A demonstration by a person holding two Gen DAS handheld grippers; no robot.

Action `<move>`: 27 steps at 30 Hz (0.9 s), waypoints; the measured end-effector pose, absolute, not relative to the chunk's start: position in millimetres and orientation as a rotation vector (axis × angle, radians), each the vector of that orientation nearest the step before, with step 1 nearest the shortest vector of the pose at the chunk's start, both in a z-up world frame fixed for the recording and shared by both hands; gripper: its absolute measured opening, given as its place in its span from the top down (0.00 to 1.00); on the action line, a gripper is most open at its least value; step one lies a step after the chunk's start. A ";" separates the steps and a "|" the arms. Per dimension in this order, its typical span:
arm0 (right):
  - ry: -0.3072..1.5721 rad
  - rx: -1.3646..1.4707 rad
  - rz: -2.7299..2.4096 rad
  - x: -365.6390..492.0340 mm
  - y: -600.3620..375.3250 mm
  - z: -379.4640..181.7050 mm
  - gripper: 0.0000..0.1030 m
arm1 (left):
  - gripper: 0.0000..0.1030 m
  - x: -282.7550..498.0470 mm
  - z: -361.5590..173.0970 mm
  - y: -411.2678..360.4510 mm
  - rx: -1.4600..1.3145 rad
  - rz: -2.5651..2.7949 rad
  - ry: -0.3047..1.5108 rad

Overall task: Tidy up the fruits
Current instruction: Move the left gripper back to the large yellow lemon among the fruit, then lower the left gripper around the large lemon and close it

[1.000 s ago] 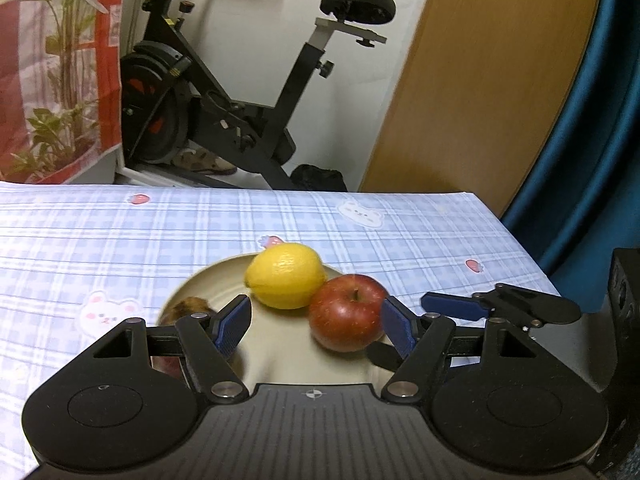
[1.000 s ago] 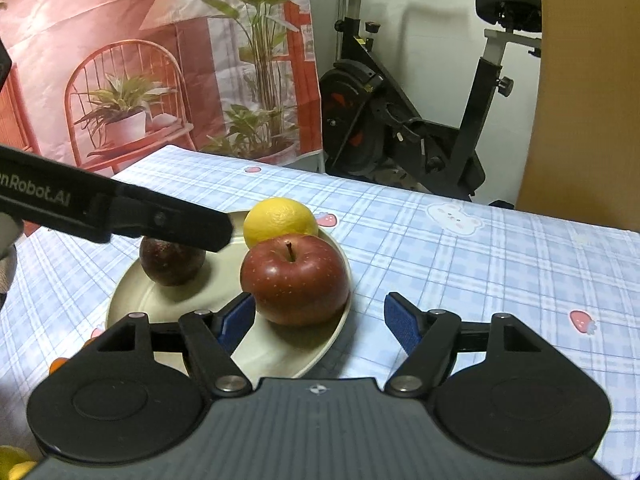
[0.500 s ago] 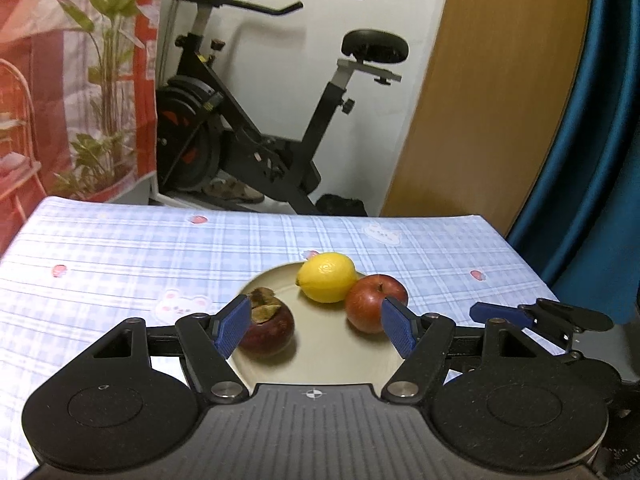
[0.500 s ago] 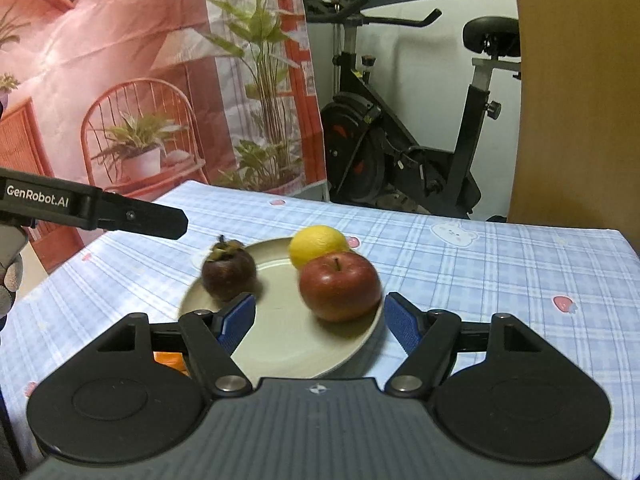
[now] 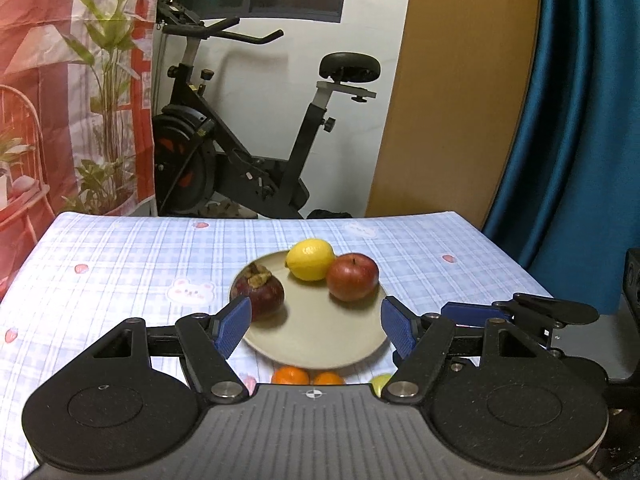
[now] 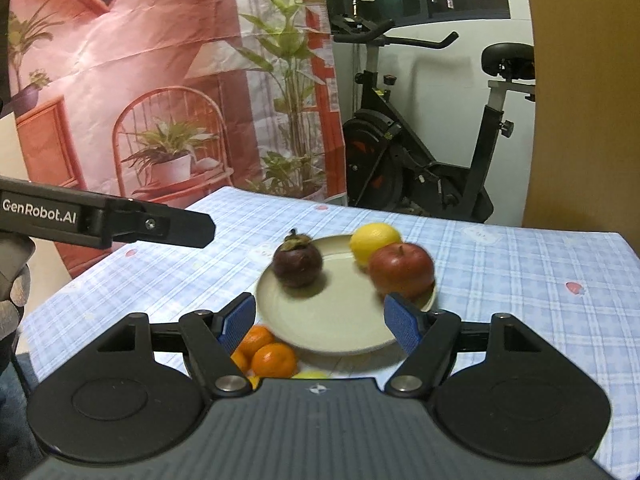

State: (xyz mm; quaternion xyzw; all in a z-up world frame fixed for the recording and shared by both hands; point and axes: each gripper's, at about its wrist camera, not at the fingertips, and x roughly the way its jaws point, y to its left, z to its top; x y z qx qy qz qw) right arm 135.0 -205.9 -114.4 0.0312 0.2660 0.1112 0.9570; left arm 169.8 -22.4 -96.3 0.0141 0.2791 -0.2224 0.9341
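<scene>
1. Two hand-held grippers, left hand-held gripper (image 5: 316, 322) and right hand-held gripper (image 6: 320, 320), hover wide and empty.
2. Mangosteen (image 5: 258, 292), lemon (image 5: 310, 260) and apple (image 5: 353, 277) sit gathered on the plate (image 5: 320, 336), mid-bench.
3. Oranges (image 6: 266, 354) wait at the bench's near edge, likely next.

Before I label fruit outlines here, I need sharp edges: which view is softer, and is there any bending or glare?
Right wrist view: the red apple and dark purple mangosteen smear at their edges. Left wrist view: the same apple is crisper, only slightly soft. Both views: fisheye bows the checked tablecloth edge; soft lighting, faint shadows on the beige round plate, no harsh glare.
</scene>
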 end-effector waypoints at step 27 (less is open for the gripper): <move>0.664 -0.148 0.360 70.8 -161.3 -161.5 0.44 | 0.29 132.3 -144.6 -10.2 -0.028 -0.490 0.685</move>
